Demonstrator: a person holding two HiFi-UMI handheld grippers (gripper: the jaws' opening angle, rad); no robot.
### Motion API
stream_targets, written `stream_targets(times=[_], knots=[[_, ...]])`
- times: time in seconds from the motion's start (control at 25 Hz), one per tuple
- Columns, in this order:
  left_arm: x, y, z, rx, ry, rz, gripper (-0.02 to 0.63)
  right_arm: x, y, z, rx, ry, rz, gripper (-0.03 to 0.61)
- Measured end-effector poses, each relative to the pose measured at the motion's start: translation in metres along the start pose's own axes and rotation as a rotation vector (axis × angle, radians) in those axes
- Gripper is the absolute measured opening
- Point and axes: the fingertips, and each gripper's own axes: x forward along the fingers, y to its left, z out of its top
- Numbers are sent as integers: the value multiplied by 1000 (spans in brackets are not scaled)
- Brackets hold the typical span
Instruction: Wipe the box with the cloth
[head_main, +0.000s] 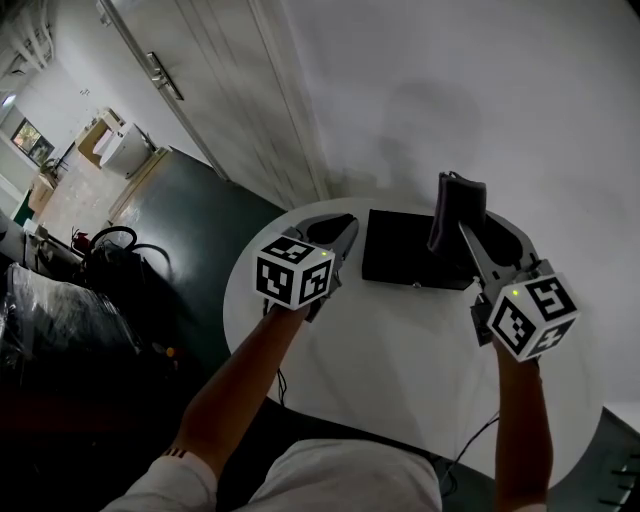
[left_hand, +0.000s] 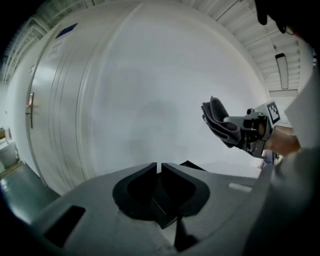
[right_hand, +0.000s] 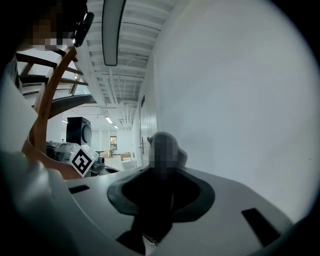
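A flat black box (head_main: 400, 255) lies at the far side of the round white table (head_main: 400, 345). My right gripper (head_main: 463, 233) hovers over the box's right part, shut on a dark grey cloth (head_main: 455, 205) that stands up from its jaws. In the right gripper view the cloth (right_hand: 156, 207) fills the gap between the jaws of that gripper (right_hand: 161, 172). My left gripper (head_main: 347, 233) is just left of the box, shut with nothing in it. In the left gripper view its jaws (left_hand: 159, 168) nearly touch, a corner of the box (left_hand: 192, 165) shows beyond them, and the cloth (left_hand: 220, 120) hangs at the right.
A white wall stands right behind the table. To the left are a pale door with a handle (head_main: 165, 75), dark floor and black bags (head_main: 110, 262). A cable (head_main: 470, 440) hangs by the table's near edge.
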Motion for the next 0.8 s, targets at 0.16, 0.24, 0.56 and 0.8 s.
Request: stream_targets(times=[0.16,0.24,0.56,0.8], knots=[[11,8,-13,-44,50,-4,102,20,-1,-13,15,52,-15,107],[16,15,-19,-57,73,0,106,32,1,-20,14,77,-15,107],[35,26,-46,-160,166,21,157,66,4,-53,28,207,-24,107],[50,26,-63,-249,226,11,178,85,4,-80,27,311,-34,109]])
